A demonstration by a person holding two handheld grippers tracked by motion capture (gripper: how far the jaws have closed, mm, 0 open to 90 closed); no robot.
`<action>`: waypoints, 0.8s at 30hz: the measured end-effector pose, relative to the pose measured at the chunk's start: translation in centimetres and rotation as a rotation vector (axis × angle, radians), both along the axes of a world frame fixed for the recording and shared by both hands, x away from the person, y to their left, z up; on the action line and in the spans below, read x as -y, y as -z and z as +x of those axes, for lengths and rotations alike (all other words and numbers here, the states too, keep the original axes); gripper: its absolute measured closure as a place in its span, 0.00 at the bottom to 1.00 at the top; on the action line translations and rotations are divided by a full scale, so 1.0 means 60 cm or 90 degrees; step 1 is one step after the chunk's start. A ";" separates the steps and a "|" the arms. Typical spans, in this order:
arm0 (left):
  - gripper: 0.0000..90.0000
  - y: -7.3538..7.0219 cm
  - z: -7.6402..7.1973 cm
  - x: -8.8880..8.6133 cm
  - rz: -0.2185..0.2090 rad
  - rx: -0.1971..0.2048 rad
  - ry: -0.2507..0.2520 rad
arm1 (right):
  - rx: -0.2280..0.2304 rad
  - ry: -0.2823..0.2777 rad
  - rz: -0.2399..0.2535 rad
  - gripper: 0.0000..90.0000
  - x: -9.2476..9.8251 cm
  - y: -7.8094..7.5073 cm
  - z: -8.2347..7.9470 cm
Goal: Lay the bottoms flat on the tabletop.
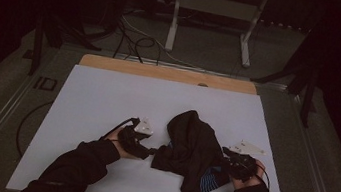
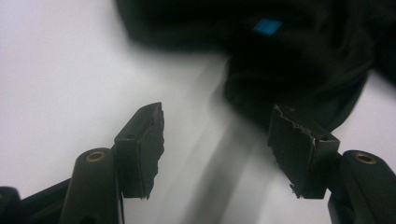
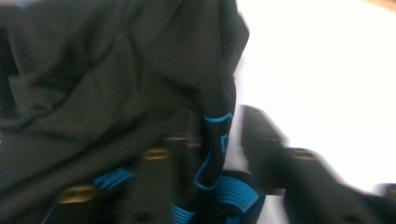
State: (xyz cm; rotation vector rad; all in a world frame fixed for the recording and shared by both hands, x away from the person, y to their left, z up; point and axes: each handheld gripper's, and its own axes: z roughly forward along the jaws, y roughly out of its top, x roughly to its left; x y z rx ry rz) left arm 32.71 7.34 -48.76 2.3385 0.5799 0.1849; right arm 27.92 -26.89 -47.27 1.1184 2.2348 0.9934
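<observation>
A crumpled black garment [image 1: 192, 144] with blue line print lies near the front of the white table [image 1: 107, 97]. My left gripper [image 1: 150, 150] is at its left edge. In the left gripper view this gripper [image 2: 217, 119] is open over bare table, and a fold of the garment [image 2: 299, 60] with a small blue tag [image 2: 267, 25] lies just beyond its tips. My right gripper [image 1: 225, 158] is at the garment's right side. The right gripper view is blurred; its jaws [image 3: 217, 123] stand apart, with the printed edge of the garment [image 3: 116, 70] between them.
A wooden strip [image 1: 166, 73] runs along the table's far edge. Behind it on the dark floor are a white metal frame [image 1: 215, 11] and loose cables [image 1: 131, 35]. Bare white table spreads left of and beyond the garment.
</observation>
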 end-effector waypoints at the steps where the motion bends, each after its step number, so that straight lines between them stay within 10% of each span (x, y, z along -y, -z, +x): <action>1: 0.41 0.000 0.000 0.004 -0.005 -0.002 0.004 | 0.006 -0.007 0.013 0.59 -0.001 -0.002 -0.001; 7: 0.41 -0.004 0.004 0.040 -0.020 -0.021 0.042 | 0.008 -0.030 0.023 0.56 -0.020 0.001 0.004; 17: 0.40 0.008 -0.002 0.080 -0.016 -0.043 0.070 | 0.001 -0.035 -0.027 0.99 -0.021 0.008 0.010; 24: 0.45 0.004 -0.005 0.095 -0.020 -0.032 0.066 | 0.001 -0.037 -0.039 0.99 -0.029 0.010 0.009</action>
